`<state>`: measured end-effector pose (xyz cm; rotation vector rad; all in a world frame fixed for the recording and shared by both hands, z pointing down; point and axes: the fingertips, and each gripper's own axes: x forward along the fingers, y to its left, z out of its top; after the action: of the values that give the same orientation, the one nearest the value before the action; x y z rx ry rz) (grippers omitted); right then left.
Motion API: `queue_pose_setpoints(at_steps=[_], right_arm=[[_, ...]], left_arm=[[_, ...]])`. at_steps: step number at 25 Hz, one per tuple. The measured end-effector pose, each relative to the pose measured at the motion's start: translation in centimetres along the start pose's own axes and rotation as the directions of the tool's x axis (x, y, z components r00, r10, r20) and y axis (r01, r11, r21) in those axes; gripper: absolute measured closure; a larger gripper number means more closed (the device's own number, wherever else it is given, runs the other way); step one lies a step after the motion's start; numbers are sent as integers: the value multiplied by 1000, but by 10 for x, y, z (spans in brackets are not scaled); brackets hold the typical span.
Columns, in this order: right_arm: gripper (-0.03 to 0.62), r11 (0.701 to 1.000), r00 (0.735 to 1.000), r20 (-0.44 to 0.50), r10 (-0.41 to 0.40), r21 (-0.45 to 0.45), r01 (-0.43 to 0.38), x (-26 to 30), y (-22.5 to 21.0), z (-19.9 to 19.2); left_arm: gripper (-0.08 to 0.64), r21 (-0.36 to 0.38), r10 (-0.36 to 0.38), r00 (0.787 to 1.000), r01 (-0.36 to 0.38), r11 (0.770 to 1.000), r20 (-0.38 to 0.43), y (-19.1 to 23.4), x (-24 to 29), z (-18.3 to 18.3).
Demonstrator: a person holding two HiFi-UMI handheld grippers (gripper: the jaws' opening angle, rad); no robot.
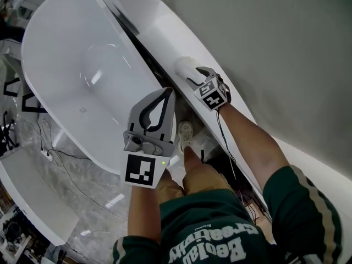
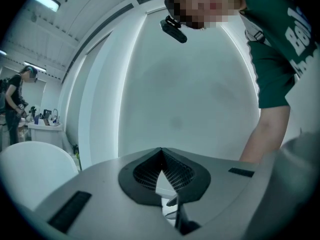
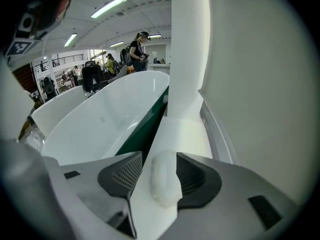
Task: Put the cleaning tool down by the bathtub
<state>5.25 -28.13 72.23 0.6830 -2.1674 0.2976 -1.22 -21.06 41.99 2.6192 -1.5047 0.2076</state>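
The cleaning tool (image 1: 185, 67) is a soft white lump lying on the white ledge (image 1: 165, 34) between the bathtub (image 1: 82, 65) and the wall. My right gripper (image 1: 197, 75) reaches over the ledge, jaws apart around the tool's near end. In the right gripper view the tool (image 3: 162, 181) sits between the pads, against the right one, with a strip of ledge (image 3: 185, 134) showing beside the left one. The tub (image 3: 110, 114) runs along the left there. My left gripper (image 1: 168, 92) is held up over the tub's rim, shut and empty (image 2: 161, 151).
A dark gap runs between tub and ledge. A shoe (image 1: 185, 131) stands on the floor below that gap. Cables (image 1: 55, 158) trail over the marble floor at the left, near a white counter (image 1: 33, 197). People (image 3: 137, 46) stand far beyond the tub.
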Motion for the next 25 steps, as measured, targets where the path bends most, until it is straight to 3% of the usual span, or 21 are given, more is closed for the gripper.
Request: queue_pose_setpoints(at_steps=[15, 20, 25], right_arm=[[374, 999, 986, 156, -51, 28, 47, -94, 13, 59], [374, 995, 966, 242, -87, 74, 71, -128, 14, 92], [373, 993, 933, 342, -110, 68, 92, -161, 24, 125]], left_arm=[[560, 9, -17, 997, 16, 1000, 80, -16, -22, 66], [560, 66, -67, 994, 61, 996, 90, -31, -33, 88], [560, 54, -76, 992, 71, 996, 102, -36, -45, 98]])
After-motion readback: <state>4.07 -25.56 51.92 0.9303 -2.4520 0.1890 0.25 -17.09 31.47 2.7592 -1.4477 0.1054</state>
